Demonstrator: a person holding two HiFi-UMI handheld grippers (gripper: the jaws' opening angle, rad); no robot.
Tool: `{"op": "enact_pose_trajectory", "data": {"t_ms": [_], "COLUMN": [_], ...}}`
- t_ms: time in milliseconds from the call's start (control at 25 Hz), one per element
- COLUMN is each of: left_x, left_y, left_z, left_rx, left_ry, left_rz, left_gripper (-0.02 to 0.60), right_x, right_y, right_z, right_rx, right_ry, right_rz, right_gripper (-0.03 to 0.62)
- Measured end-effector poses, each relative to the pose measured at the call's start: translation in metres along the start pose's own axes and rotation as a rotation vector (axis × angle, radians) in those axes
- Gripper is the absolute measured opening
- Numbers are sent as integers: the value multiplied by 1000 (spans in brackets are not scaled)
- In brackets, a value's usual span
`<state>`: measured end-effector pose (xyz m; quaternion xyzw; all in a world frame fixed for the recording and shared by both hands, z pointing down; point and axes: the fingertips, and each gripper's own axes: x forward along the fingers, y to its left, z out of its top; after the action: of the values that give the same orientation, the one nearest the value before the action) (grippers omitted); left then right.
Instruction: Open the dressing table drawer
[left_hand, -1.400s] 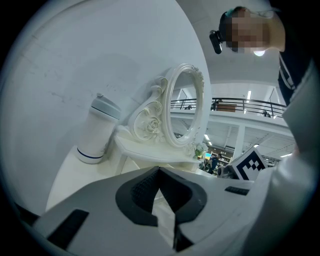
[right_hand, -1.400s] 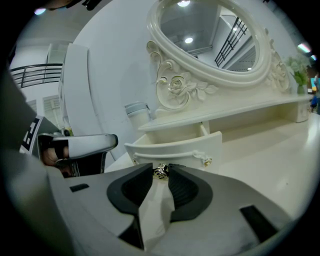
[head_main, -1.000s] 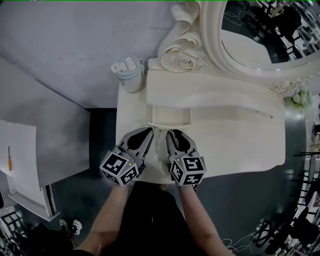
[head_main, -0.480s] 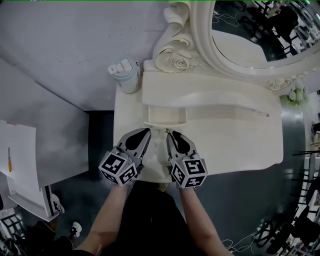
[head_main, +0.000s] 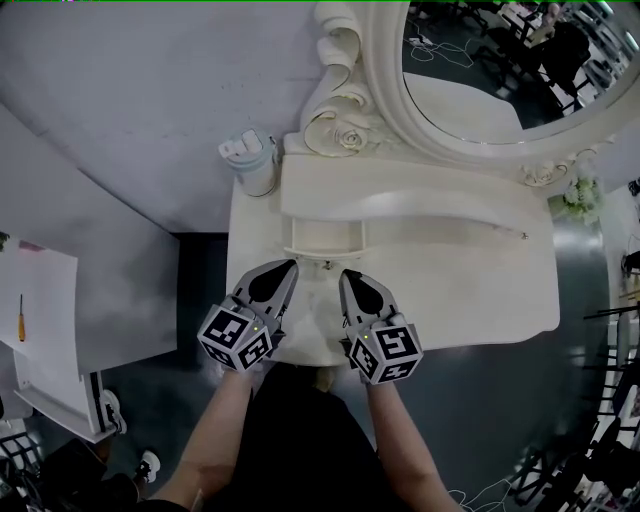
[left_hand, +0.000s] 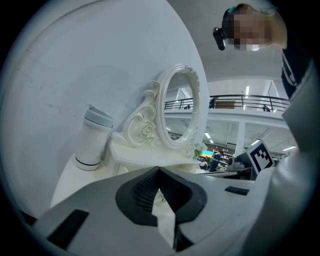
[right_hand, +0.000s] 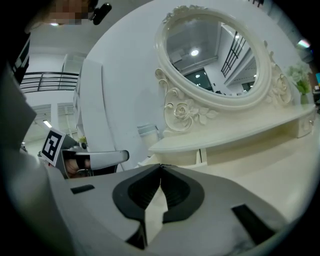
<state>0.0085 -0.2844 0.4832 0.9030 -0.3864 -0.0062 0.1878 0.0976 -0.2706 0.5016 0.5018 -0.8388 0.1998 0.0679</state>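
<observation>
Nearest, the person's two bare forearms reach up from the bottom of the head view, each carrying a grey two-jaw gripper with a black-and-white marker cube. The left gripper and the right gripper lie side by side but apart, over the front edge of the cream dressing-table bench, both pointing towards the mirror. The left gripper's jaws are closed, their dark ribbed pads meeting at the tips with nothing between them. The right gripper's jaws have just been closing and now meet at the tips as well, gripping nothing.

Just beyond the two sets of tips is the small cream drawer. It sits under the left end of the raised curved shelf and stands partly pulled out, so its open top shows. Neither gripper touches it.

Further back, at the bench's left rear corner, a white tumbler with a pale blue-grey lid stands upright beside the carved rose scroll. Behind the shelf rises the oval mirror in its ornate cream frame, and a small bunch of white flowers sits at the frame's right foot.
</observation>
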Motion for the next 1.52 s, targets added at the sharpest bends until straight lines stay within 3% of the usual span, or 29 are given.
{"op": "enact_pose_trajectory", "data": {"t_ms": [880,1520], "left_x": [-26,-45], "left_y": [-33,-56], "left_z": [63,103], "left_rx": [67,123], "left_ry": [-79,-119], "left_rz": [-8,-38], "left_gripper": [6,6], "right_x": [-59,-88], "right_y": [26,48], "right_z": [79,116], "right_rx": [-84,-98], "right_ry": [-101,-161], "right_rz": [89,155], "right_gripper": [5,5]}}
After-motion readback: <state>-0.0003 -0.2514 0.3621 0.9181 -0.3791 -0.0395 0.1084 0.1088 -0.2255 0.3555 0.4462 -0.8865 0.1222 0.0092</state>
